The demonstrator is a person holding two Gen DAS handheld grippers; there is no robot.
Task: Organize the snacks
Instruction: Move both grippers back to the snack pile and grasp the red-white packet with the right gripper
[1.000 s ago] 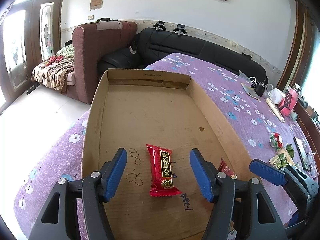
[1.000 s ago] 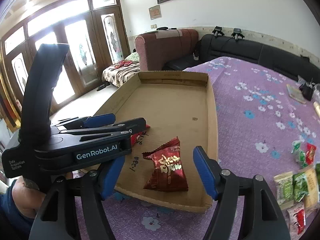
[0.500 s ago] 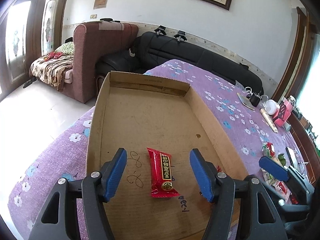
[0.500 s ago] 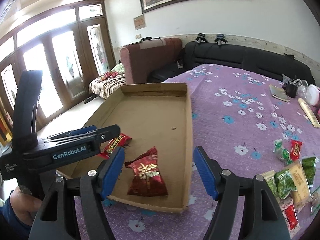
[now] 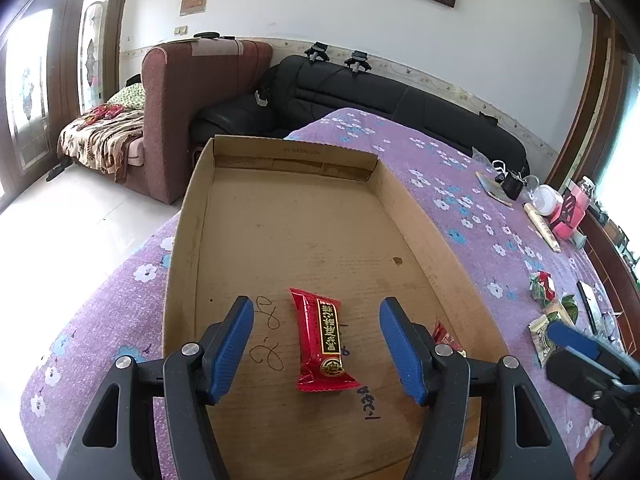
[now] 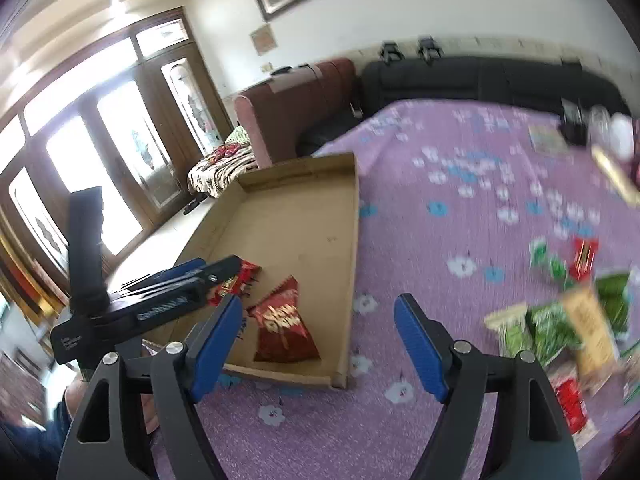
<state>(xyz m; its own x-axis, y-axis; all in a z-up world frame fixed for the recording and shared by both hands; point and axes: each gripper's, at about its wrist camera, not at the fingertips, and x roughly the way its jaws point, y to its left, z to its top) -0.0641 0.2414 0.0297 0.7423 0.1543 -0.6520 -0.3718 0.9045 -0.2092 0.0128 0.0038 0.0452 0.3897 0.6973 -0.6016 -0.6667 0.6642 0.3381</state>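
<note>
The right wrist view is blurry, so the words on the packs there are hard to read. In the left wrist view, the dark red bag [image 5: 445, 334] is mostly hidden behind a blue pad; only its corner shows. The box's near edge is cut off by the picture's bottom.

The left tongs [image 5: 316, 344] are spread wide and hold nothing. They hang just above the near end of the box [image 5: 188, 216], with the red bar [image 5: 323, 340] lying flat between the pads but not touching them. The right tongs [image 6: 318, 346] are also wide open and hold nothing. They hang over the tabletop [image 6: 460, 184] just beside the box's near right corner.

The box is flat brown cardboard with low walls and pen marks on its floor. The red bar is long and shiny with a black and gold label. The dark red bag [image 6: 285, 328] is crinkly, near the box's right wall. A pile of green, tan and red packs [image 6: 560, 320] lies right of the box on the purple flowered cloth.
</note>
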